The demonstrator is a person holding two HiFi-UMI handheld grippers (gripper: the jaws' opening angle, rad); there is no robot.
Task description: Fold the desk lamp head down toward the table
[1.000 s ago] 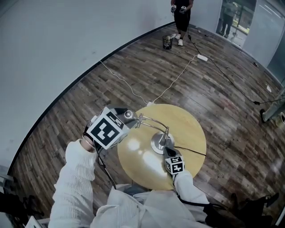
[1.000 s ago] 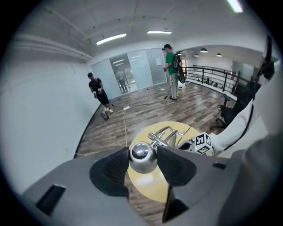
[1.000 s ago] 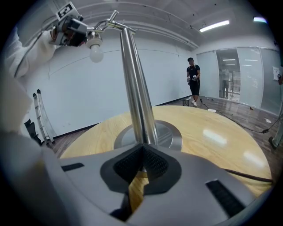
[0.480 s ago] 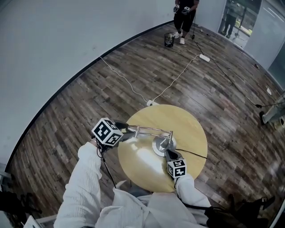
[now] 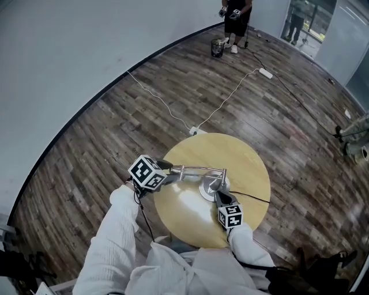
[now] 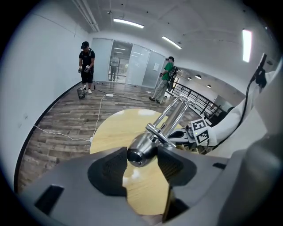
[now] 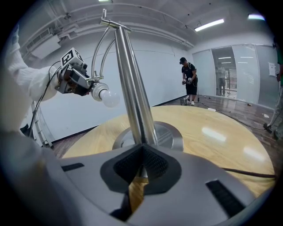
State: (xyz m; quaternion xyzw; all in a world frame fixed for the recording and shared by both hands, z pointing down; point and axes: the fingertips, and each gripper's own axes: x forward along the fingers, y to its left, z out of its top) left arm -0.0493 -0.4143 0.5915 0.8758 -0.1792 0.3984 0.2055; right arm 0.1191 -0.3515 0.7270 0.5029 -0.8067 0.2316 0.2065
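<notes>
1. The lamp (image 5: 199, 173) is polished metal and stands on a round yellow wooden surface (image 5: 242, 155), right of its middle.
2. Its round base (image 5: 206, 189) lies flat on the surface, and a straight pole (image 7: 131, 92) rises from the middle of the base.
3. From the top of the pole, an arm (image 6: 176, 112) of two thin parallel rods runs out to the person's left. In the head view it looks about level.
4. The lamp head (image 6: 146, 145) is a small rounded metal shell at the far end of the arm, over the left rim of the surface.
5. A white bulb (image 7: 108, 98) sticks out of the shell, well above the surface and not touching it.
6. The left gripper (image 6: 142, 152) has its fingers (image 6: 108, 170) pinching the lamp head from both sides.
7. The right gripper (image 7: 142, 152) has its fingers (image 7: 128, 165) clamped on the pole just above the base.
8. A black cable (image 5: 251, 197) runs from the base across the surface to its right edge.
9. A white cord (image 5: 225, 103) trails over the wooden floor (image 5: 115, 132) beyond the surface.
10. A person (image 5: 235, 17) stands far off by the wall.
</notes>
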